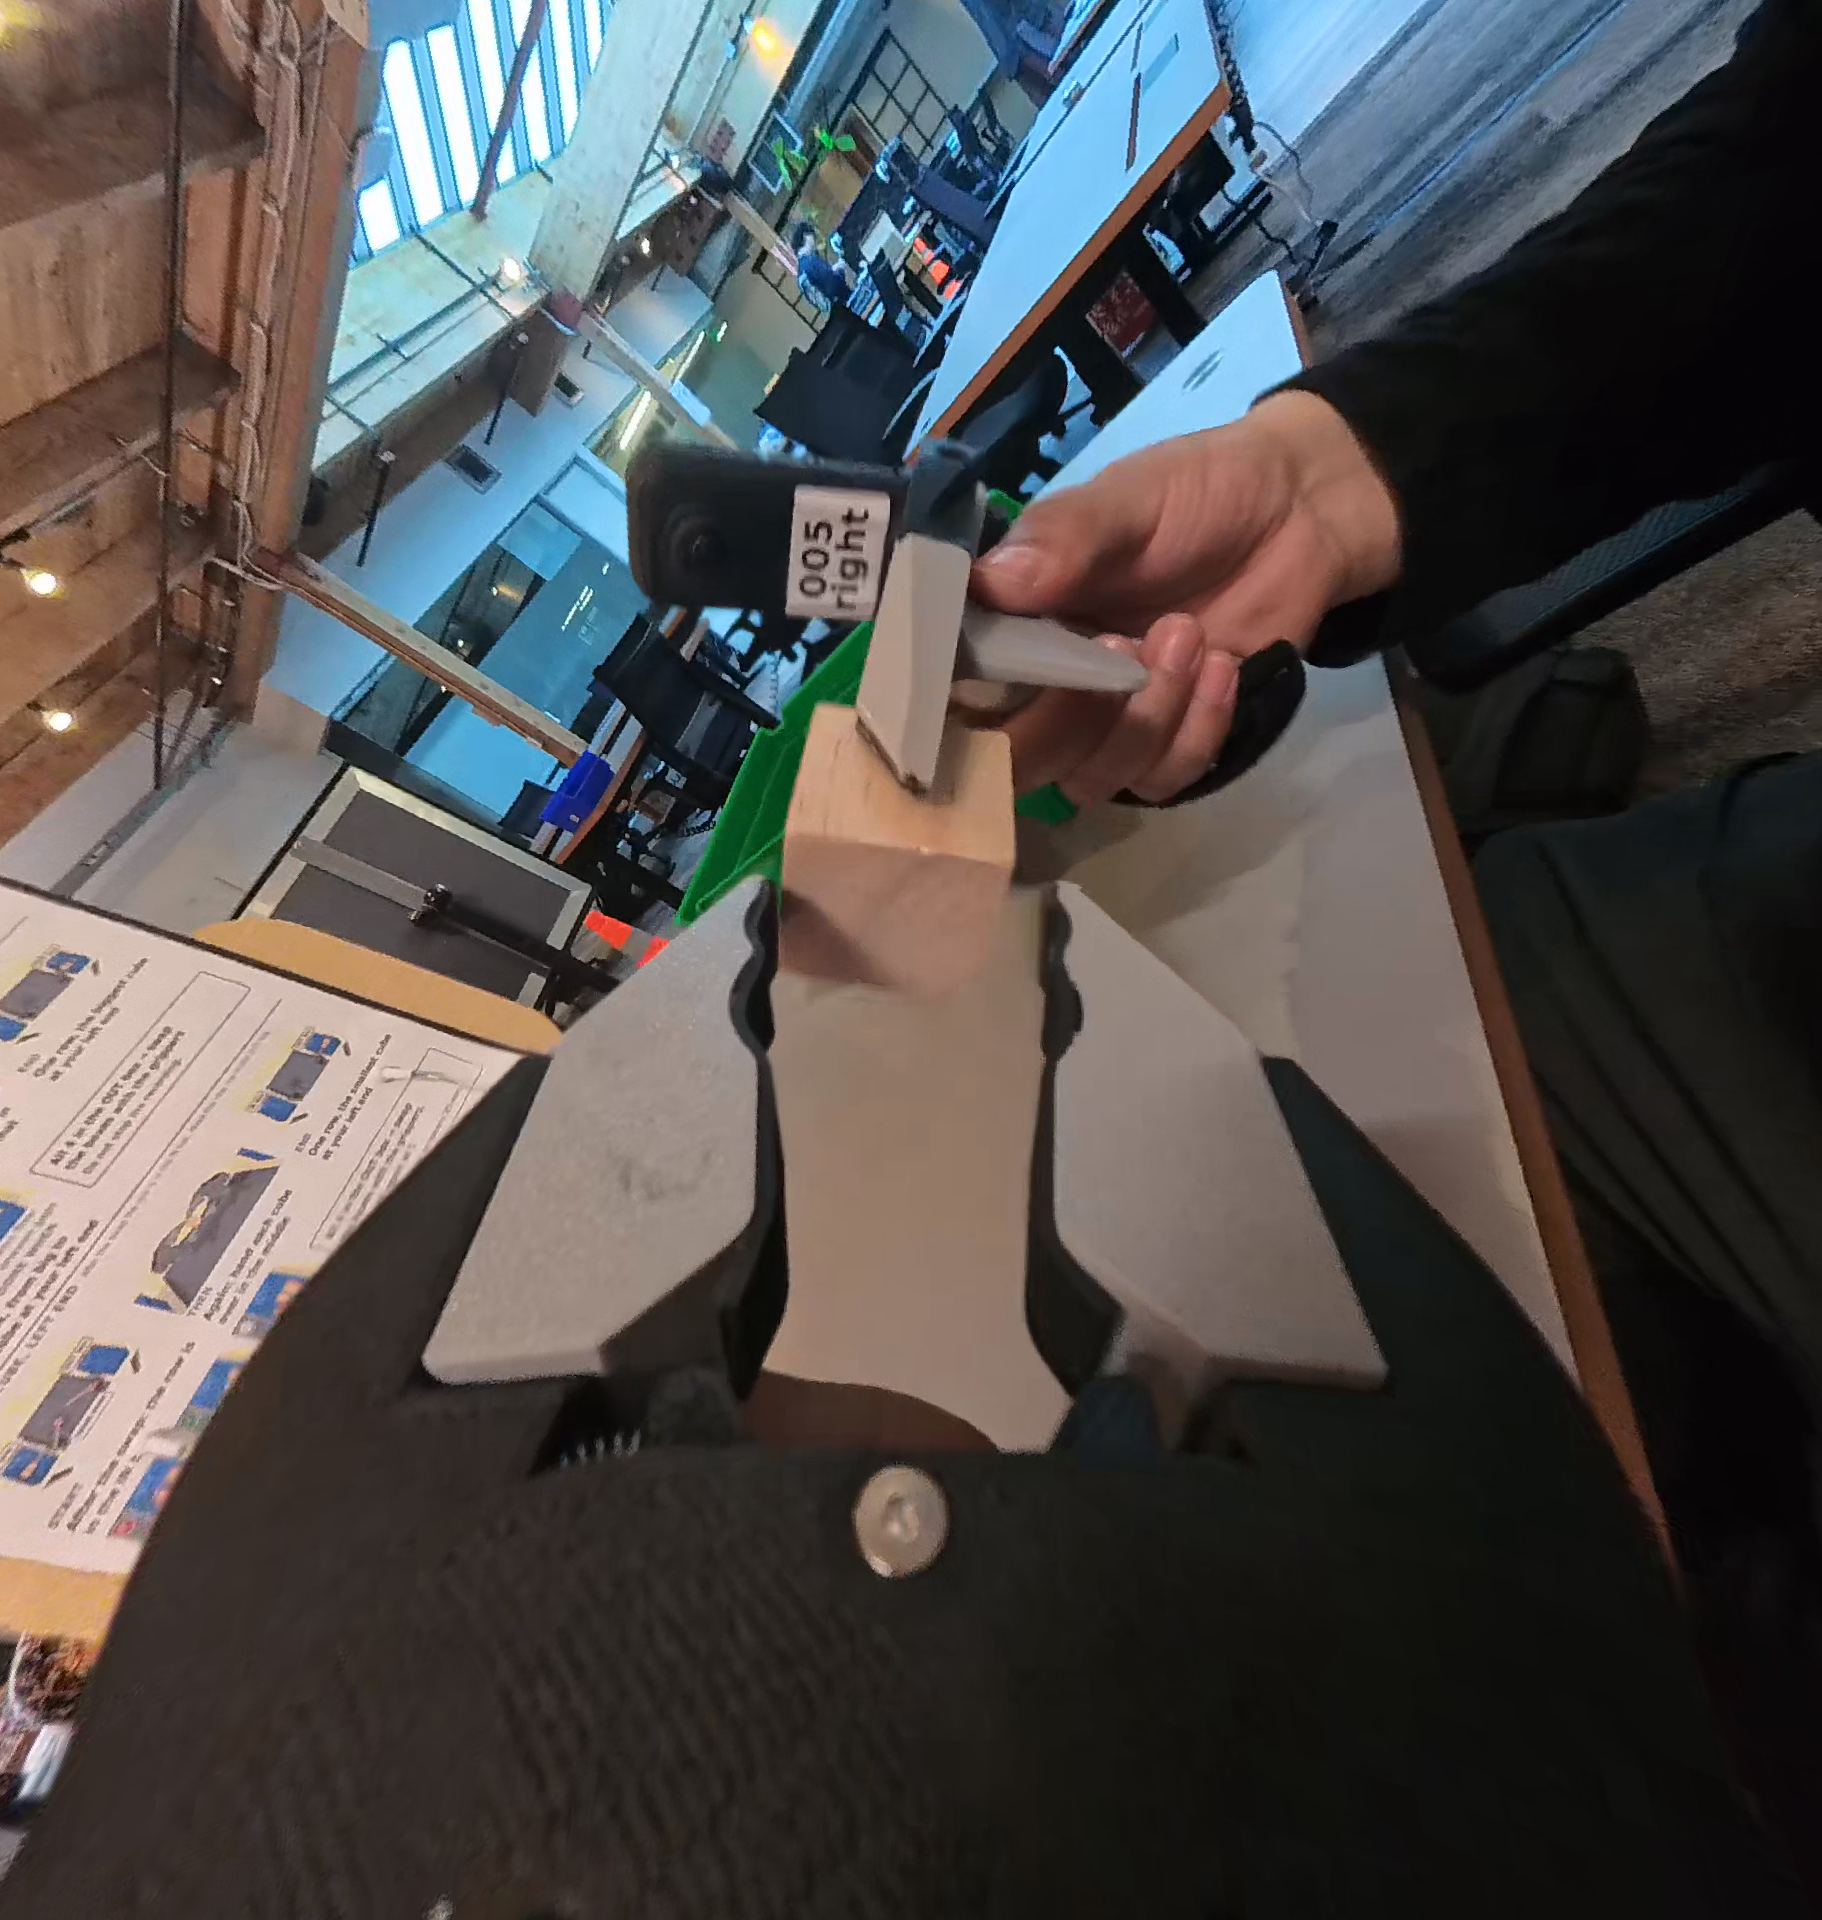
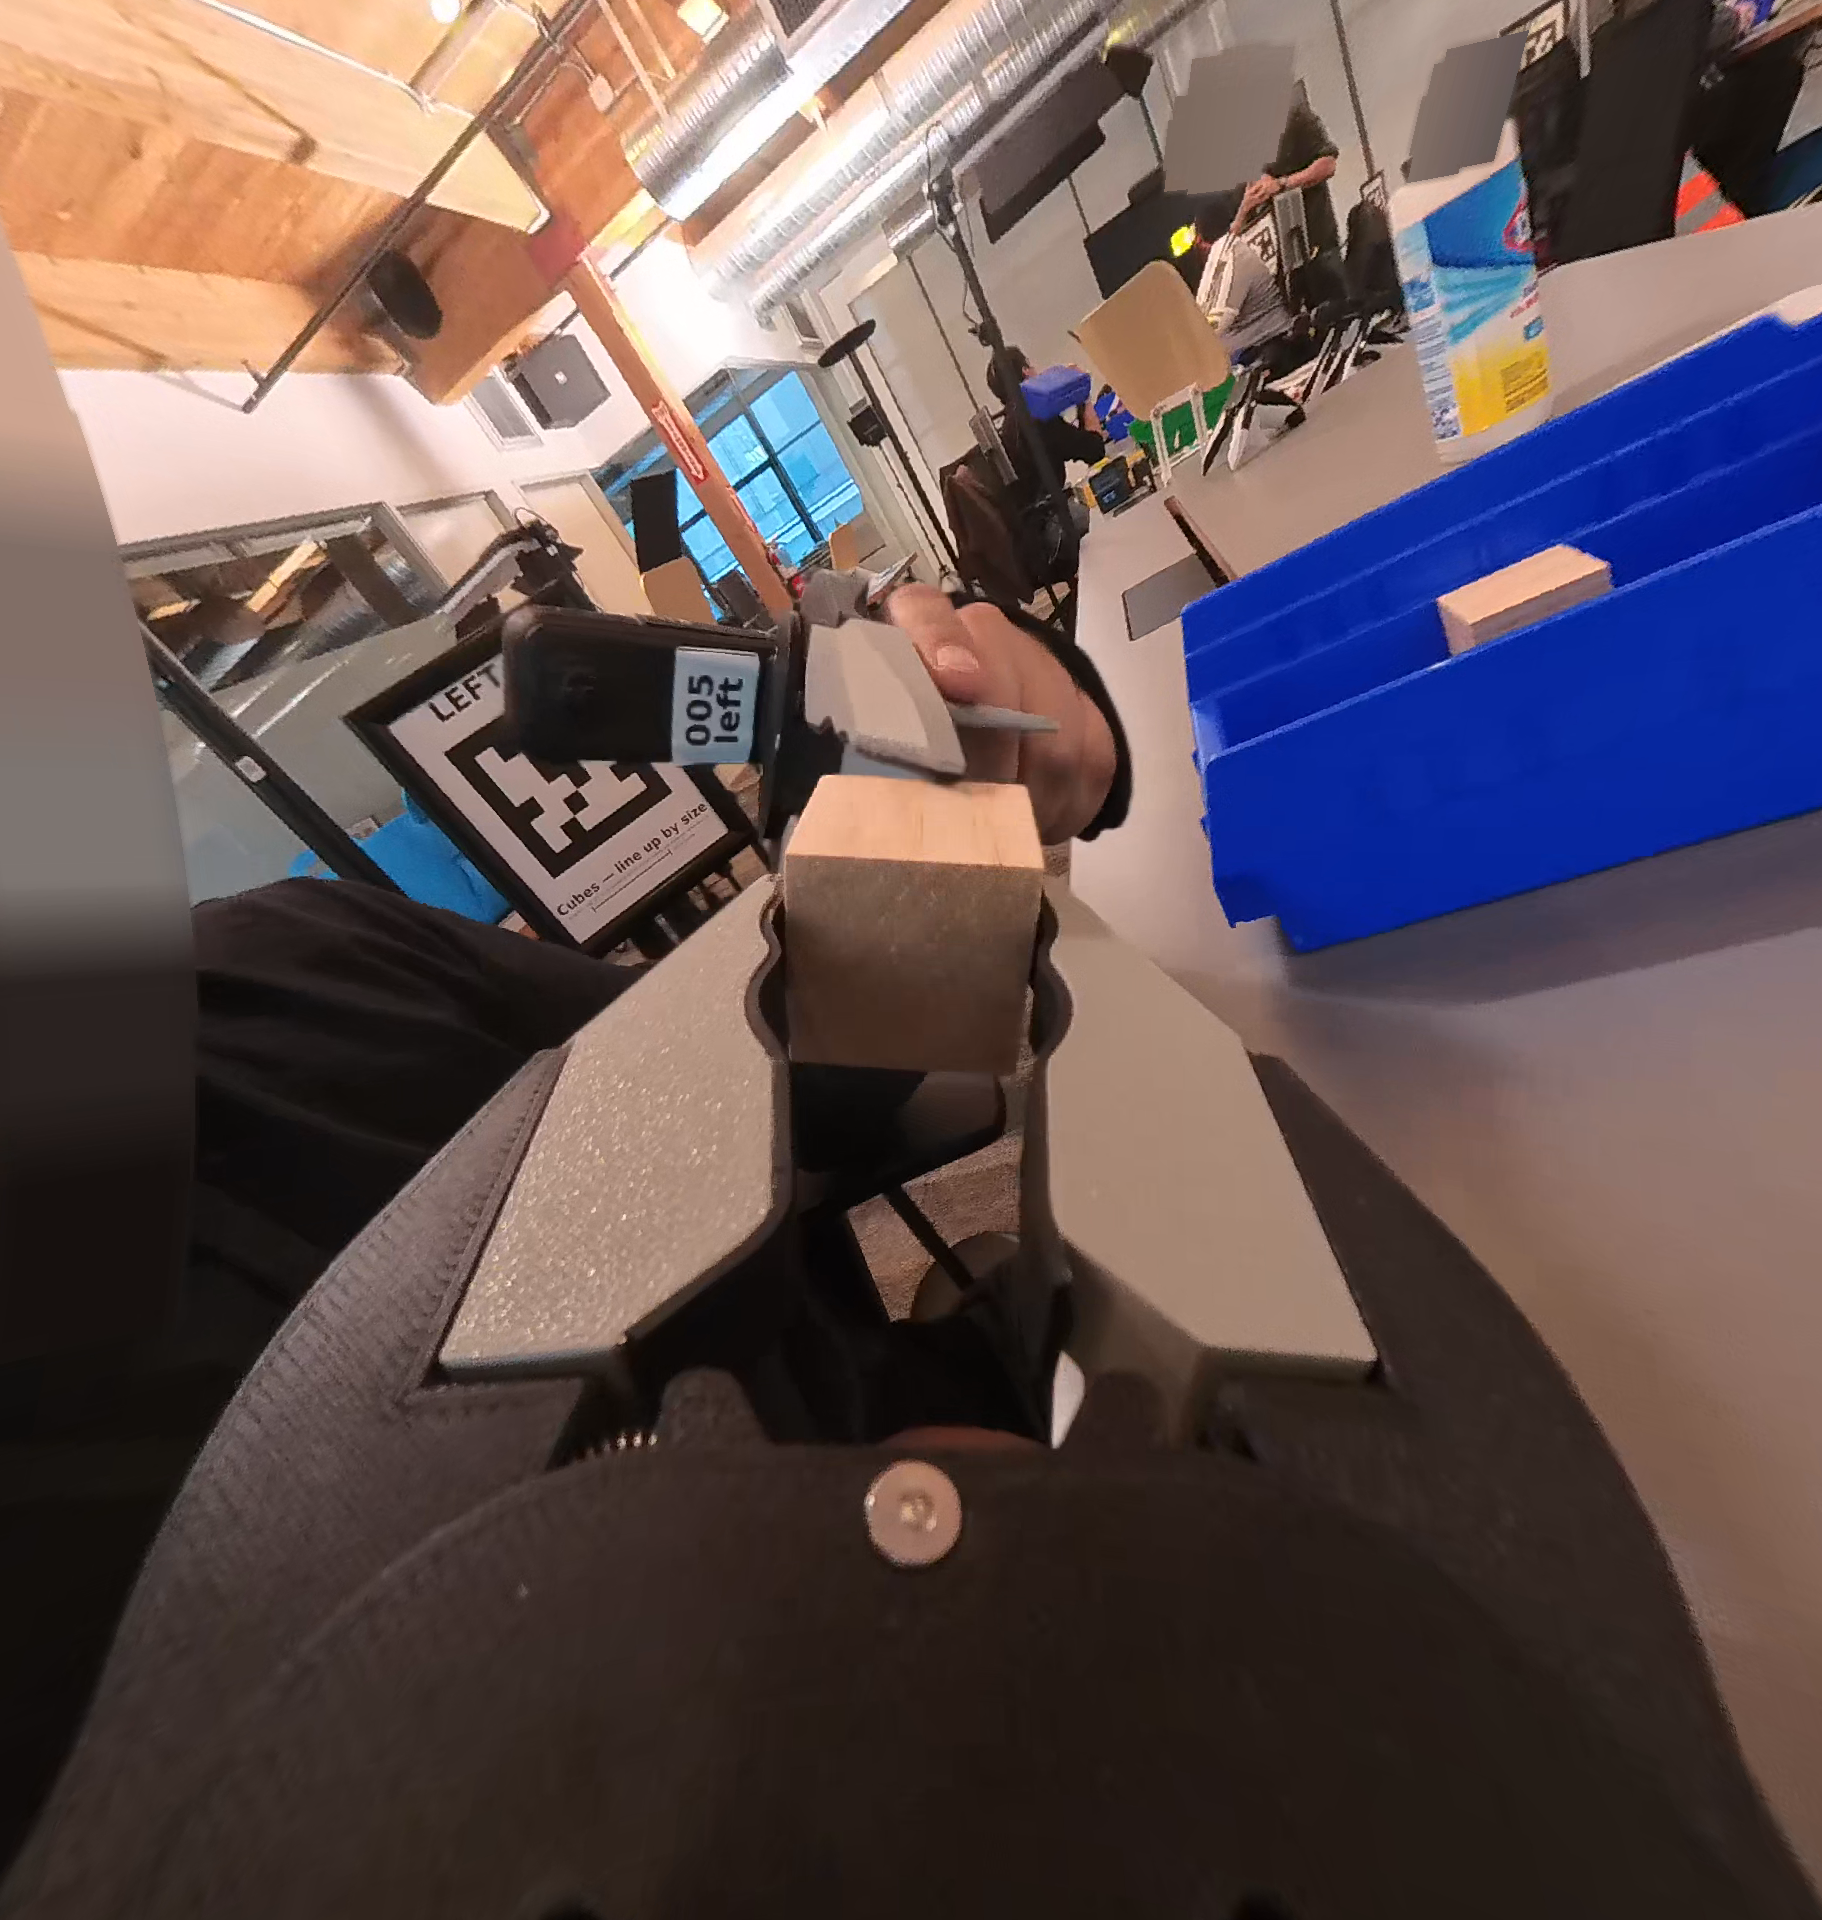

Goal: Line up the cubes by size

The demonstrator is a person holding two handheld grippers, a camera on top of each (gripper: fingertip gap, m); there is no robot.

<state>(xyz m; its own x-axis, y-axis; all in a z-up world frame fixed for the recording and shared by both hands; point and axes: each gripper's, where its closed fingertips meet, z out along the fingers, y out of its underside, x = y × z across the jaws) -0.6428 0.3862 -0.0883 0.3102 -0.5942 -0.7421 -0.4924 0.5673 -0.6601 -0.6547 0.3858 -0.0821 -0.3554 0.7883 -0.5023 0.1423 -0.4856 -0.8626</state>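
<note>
A pale wooden cube (image 1: 896, 831) is held in the air above the table edge by both grippers at once. My left gripper (image 1: 907, 914) is shut on the cube's sides. In the left wrist view, a finger (image 1: 912, 665) of the right gripper lies against the cube's far face. In the right wrist view my right gripper (image 2: 912, 925) is shut on the same cube (image 2: 912, 966), and a finger (image 2: 886, 717) of the left gripper rests on its top. A second, smaller wooden cube (image 2: 1520, 608) sits in a blue bin (image 2: 1509, 790).
The grey table (image 2: 1509, 1143) runs to the right, with the blue bin and a wipes container (image 2: 1473, 312) on it. A green bin (image 1: 751, 821) lies behind the cube. An instruction sheet (image 1: 159, 1195) is at left, and a marker sign (image 2: 564, 800) stands behind. The holder's hands and dark sleeves are close.
</note>
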